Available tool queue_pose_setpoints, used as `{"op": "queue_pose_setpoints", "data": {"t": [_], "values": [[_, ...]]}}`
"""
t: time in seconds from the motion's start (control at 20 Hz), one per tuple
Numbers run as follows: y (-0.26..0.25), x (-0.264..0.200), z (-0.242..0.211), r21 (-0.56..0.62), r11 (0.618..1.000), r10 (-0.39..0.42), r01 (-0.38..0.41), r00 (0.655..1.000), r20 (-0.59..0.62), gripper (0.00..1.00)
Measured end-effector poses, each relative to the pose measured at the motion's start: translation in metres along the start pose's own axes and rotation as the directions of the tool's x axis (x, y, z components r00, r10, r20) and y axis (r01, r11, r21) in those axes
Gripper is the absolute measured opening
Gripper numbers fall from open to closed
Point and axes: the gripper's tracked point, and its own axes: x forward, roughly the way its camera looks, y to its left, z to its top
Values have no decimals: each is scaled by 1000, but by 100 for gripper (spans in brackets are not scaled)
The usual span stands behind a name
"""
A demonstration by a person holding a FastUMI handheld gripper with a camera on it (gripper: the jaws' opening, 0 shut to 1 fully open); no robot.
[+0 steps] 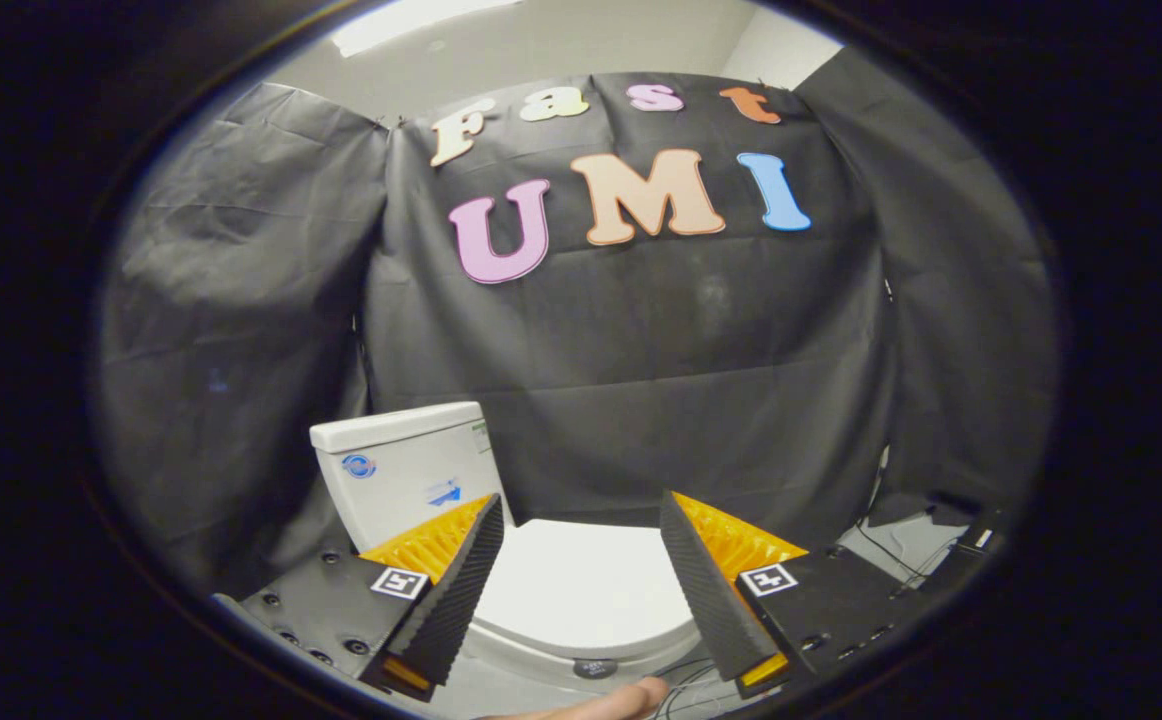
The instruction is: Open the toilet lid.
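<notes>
Blk cloth wall (pixel 641 400), cables (pixel 891 555) on floor nr it

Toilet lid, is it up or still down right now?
Down. The toilet lid lies flat over the bowl, ahead of the tank, seen between the open gripper fingers, which touch nothing.

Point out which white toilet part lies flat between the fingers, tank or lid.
The lid: it lies closed and flat between the open gripper's fingers. The tank stands upright beyond the left finger.
</notes>
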Motion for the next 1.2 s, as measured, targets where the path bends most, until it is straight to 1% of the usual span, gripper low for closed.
{"op": "queue_pose_setpoints", "data": {"t": [0.3,0.5,0.65,0.75,0.85,0.95,1.1,1.2], "values": [[-10,7,-14,26,999,-37,38,999,-18,97],[-18,14,-34,103,992,-65,69,997,-39,98],[-24,15,-51,141,986,-77,86,995,-71,98],[-29,17,-57,187,978,-78,90,994,-74,98],[-36,18,-67,277,957,-71,91,994,-82,98],[-45,15,-81,358,927,-79,112,991,-105,98],[-58,11,-97,474,869,-93,140,988,-122,98],[-72,10,-108,535,827,-120,175,983,-137,98]]}}
